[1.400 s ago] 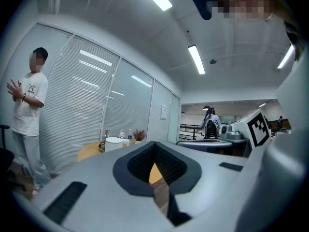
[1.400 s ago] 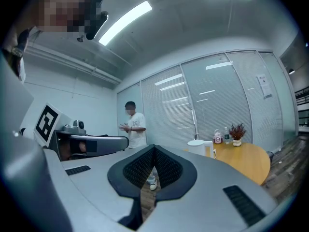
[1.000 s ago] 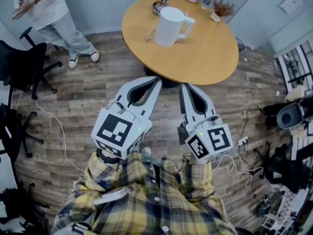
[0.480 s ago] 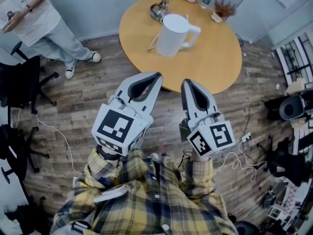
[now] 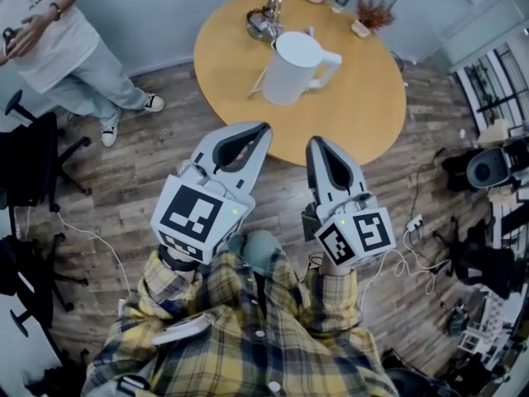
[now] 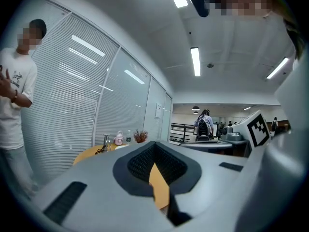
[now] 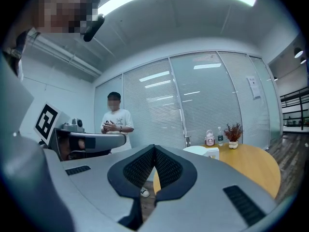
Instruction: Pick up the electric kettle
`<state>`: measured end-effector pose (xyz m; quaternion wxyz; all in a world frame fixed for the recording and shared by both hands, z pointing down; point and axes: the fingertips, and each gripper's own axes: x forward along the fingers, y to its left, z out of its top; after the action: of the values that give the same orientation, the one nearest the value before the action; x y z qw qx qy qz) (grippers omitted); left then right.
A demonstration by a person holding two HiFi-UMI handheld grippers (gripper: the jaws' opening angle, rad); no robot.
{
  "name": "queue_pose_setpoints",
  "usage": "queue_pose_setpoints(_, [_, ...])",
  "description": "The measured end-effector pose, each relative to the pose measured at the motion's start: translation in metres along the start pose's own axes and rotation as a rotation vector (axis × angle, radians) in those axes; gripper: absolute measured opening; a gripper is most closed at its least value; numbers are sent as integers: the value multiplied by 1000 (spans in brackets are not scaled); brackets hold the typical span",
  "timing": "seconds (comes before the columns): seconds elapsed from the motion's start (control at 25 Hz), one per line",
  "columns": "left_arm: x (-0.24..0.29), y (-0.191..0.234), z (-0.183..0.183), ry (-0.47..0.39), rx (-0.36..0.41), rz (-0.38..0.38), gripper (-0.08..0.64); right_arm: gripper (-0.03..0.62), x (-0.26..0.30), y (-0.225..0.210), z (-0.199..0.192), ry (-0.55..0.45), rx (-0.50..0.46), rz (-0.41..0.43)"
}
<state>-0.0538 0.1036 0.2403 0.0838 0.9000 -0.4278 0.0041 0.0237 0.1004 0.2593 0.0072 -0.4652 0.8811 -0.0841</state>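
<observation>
Both pairs of jaws are closed tip to tip, with nothing between them. In the head view the left gripper (image 5: 264,129) and right gripper (image 5: 312,143) are side by side, their tips at the near edge of the round table (image 5: 368,118). The white electric kettle (image 5: 291,69) stands upright on the table, towards its far side, well apart from both grippers. A person in a white shirt (image 5: 50,23) stands left of the table. In the left gripper view the dark pads meet, with the table beyond them. In the right gripper view the pads also meet, and the kettle stands on the table just right of the tips.
</observation>
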Motion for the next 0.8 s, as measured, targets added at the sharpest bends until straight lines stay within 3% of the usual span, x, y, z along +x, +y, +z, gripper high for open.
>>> queue_pose_setpoints(0.2, [15, 16, -3, -2, -8, 1, 3, 31, 9, -14, -3, 10, 13, -27])
queue_pose_setpoints(0.8, [96, 61, 3, 14, 3, 0, 3, 31, 82, -77, -1, 29, 37, -3])
